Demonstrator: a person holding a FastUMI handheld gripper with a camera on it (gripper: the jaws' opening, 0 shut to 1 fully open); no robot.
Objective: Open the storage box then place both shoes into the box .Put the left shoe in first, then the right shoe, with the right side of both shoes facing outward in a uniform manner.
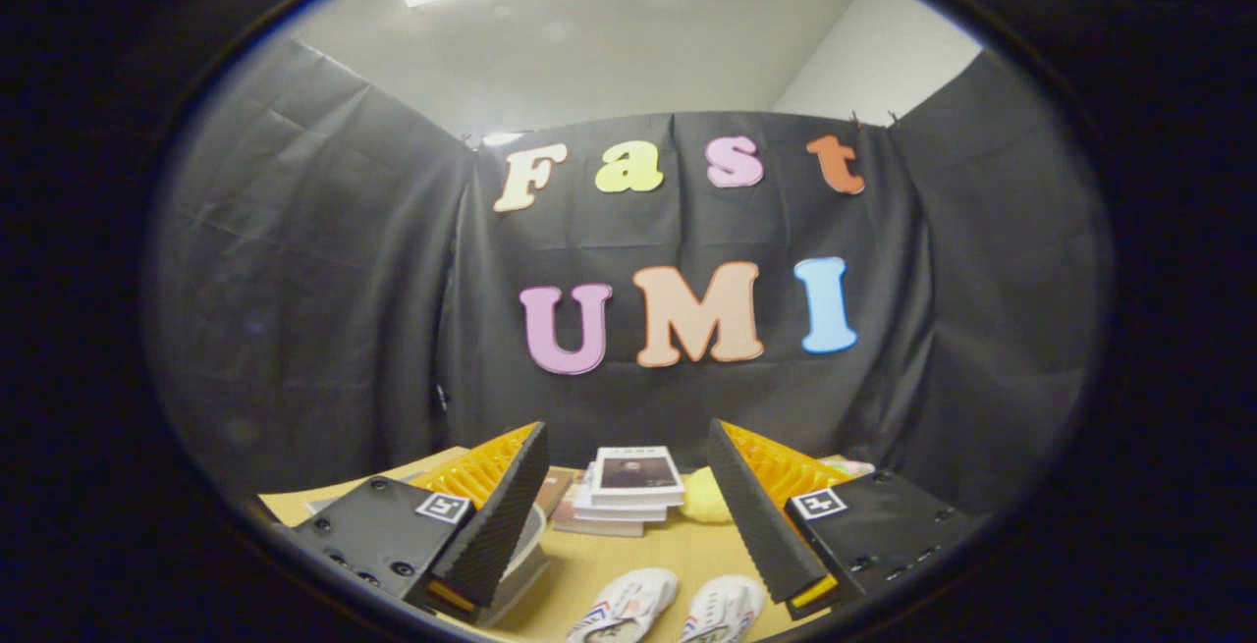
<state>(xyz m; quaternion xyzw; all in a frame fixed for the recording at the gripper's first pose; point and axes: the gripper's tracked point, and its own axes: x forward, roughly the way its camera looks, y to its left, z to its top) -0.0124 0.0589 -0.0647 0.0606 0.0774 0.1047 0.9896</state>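
your hand-held gripper [628,515] is spread wide, its two fingers well apart and nothing between the pads; it pinches nothing. the two shoes lie on the table [628,555] near you, low between the fingers and a little to the right of the middle. the left-hand shoe [628,604] sits roughly midway between the fingers, and the right-hand shoe [722,609] lies just beside it, close under the right finger [761,515]. neither shoe touches a finger. both are pale, whitish sneakers with darker stripes or markings on the sides, and their rounded ends point away from you towards the far side of the table; their near parts are cut off, so you cannot tell which is the left shoe and which the right. under and just behind the left finger [501,515] a clear, pale plastic container [525,550] shows in part, touching or nearly touching that finger; most of it is hidden, and you cannot tell whether it is open. farther off, beyond the fingers and roughly centred between them, a stack of books [628,491] rests on the table, the top one with a white cover and a dark picture. just right of the stack sits a soft yellow thing [705,498], partly hidden by the right finger. the table top is light tan wood. the black cloth wall stands behind it all.
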